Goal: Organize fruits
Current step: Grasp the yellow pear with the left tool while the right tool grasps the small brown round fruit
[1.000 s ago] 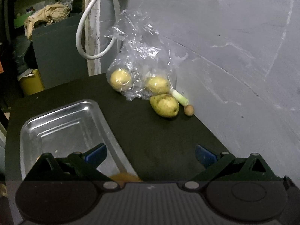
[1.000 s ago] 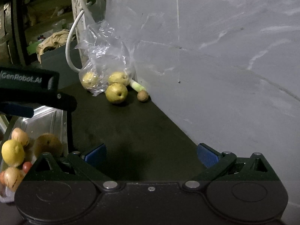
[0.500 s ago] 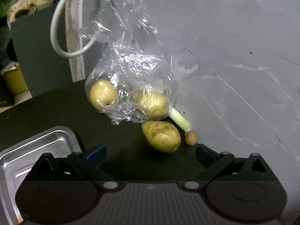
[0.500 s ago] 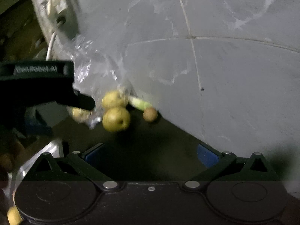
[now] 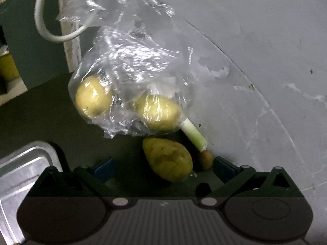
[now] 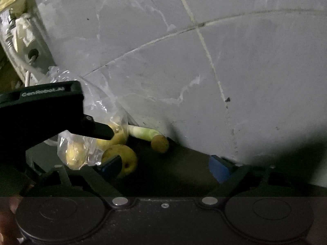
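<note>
left wrist view: dark tabletop against a grey wall, metal tray at left. two pears inside a clear bag, one loose pear, one small brown fruit. left gripper spread wide, the loose pear between its fingers, unclamped.

right wrist view: same wall. right gripper wide open, empty, loose pear behind its left finger.

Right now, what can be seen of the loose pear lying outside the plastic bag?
The pear is yellow-green with brownish blotches, whole and unbagged, lying on its side on the dark tabletop near the grey wall. It sits just in front of the clear bag and beside a small brown fruit; contact with either is unclear. It lies between the open left tongs, not yet gripped. The right wrist view shows a small dark dimple at one end.
</note>
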`<state>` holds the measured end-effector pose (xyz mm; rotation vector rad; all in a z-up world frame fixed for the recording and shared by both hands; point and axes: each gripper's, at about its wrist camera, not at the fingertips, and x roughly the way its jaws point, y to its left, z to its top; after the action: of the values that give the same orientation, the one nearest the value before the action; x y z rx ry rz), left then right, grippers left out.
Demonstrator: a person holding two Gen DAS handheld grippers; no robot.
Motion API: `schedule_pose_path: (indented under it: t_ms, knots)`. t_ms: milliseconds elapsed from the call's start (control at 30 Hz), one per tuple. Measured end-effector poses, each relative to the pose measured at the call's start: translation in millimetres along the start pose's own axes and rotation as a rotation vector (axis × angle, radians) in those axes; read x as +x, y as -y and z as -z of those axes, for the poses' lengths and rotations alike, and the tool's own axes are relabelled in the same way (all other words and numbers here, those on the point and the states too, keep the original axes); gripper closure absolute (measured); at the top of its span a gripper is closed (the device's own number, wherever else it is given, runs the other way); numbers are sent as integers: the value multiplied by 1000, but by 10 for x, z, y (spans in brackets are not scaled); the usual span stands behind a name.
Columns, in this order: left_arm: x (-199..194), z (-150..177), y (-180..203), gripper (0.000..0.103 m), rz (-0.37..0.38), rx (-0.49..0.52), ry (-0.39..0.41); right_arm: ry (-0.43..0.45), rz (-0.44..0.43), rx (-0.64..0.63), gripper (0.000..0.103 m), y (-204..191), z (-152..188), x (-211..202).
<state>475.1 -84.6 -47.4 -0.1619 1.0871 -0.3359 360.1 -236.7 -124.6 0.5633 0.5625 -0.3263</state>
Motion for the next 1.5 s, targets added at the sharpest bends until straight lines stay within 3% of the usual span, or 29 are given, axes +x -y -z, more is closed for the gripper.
schedule_pose_path:
  t_ms: [133, 600, 967, 1333, 1500]
  knots:
    - [79, -35, 60, 1, -21, 25, -26, 0, 9, -12, 15, -26, -4, 90]
    - [270, -57, 30, 2, -7, -43, -87, 3, 34, -17, 27, -45, -27, 265]
    - [356, -36, 37, 11, -3, -80, -112, 4, 29, -34, 39, -66, -11, 278]
    - [349, -35, 35, 29, 25, -116, -88, 8, 15, -68, 44, -81, -9, 317]
    - [322, -20, -83, 31, 54, -167, -95, 14, 8, -99, 45, -95, 2, 331]
